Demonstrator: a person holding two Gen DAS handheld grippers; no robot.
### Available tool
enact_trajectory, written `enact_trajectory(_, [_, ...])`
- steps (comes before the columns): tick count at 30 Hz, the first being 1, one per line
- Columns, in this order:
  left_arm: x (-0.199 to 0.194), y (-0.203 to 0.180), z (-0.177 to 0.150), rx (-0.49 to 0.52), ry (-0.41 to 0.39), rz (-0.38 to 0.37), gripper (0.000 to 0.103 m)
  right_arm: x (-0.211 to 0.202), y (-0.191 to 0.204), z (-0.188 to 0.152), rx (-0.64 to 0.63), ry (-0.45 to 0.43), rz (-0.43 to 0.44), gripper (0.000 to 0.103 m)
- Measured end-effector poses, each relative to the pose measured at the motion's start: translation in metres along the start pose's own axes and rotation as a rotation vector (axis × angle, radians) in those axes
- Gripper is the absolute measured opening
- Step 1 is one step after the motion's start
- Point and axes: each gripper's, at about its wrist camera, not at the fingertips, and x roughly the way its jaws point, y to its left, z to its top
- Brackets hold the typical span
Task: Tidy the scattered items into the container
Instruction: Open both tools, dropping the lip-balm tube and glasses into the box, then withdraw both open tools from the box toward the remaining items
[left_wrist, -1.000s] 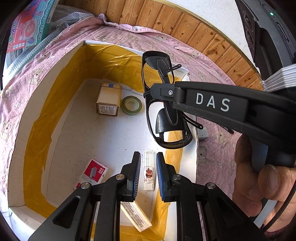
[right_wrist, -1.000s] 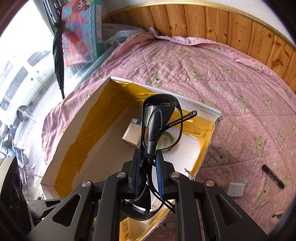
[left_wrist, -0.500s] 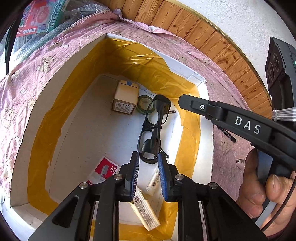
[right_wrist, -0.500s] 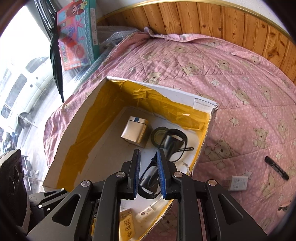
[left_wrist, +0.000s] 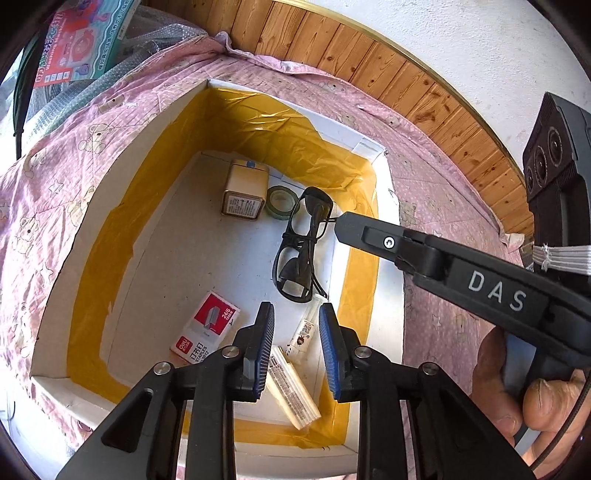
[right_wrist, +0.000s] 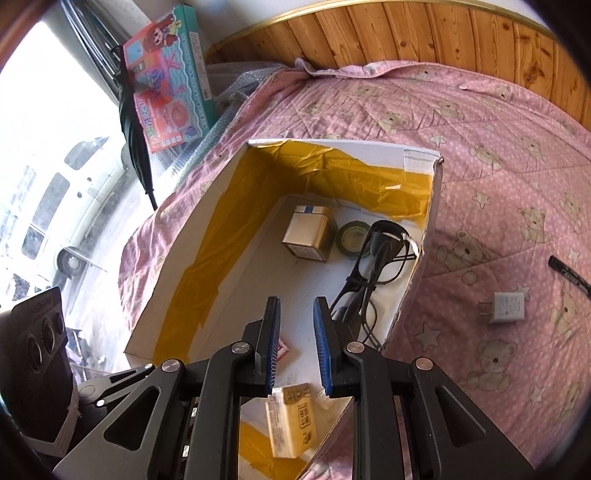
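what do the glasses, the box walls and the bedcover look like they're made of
Glasses: most likely glossy black plastic, judging by the thick moulded frame and arms; the lenses look clear. Box: white cardboard, with a torn, ragged edge on one wall, lined with shiny yellow tape that is wrinkled and catches the light. Bedcover: soft quilted fabric, matte pink with printed bears and stitched lines.

glasses (left_wrist: 301, 251): black, folded, flat on box floor beside tape roll (left_wrist: 282, 202) | box (right_wrist: 419, 153): white cardboard, yellow-taped, open | charger (right_wrist: 505, 307), pen (right_wrist: 569, 271): loose on bed
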Motion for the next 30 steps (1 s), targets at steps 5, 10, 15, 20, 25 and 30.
enact_trajectory(5, [-0.013, -0.003, -0.008, 0.025, -0.018, 0.006, 0.027, -0.015, 0.001, -0.024, 0.056, -0.03, 0.041, 0.022])
enact_trajectory(10, [-0.024, -0.011, -0.019, 0.05, -0.03, 0.006, 0.027, -0.03, 0.001, -0.049, 0.088, -0.051, 0.068, 0.022])
enact_trajectory(15, [-0.032, -0.025, -0.031, 0.088, -0.037, 0.011, 0.027, -0.047, -0.004, -0.068, 0.118, -0.075, 0.088, 0.022])
enact_trajectory(20, [-0.039, -0.036, -0.045, 0.117, -0.038, 0.013, 0.027, -0.062, -0.008, -0.084, 0.137, -0.095, 0.1, 0.022])
enact_trajectory(25, [-0.044, -0.048, -0.055, 0.154, -0.045, 0.023, 0.03, -0.074, -0.015, -0.098, 0.161, -0.117, 0.117, 0.022])
enact_trajectory(30, [-0.044, -0.062, -0.064, 0.195, -0.04, 0.027, 0.03, -0.086, -0.027, -0.114, 0.196, -0.141, 0.133, 0.022])
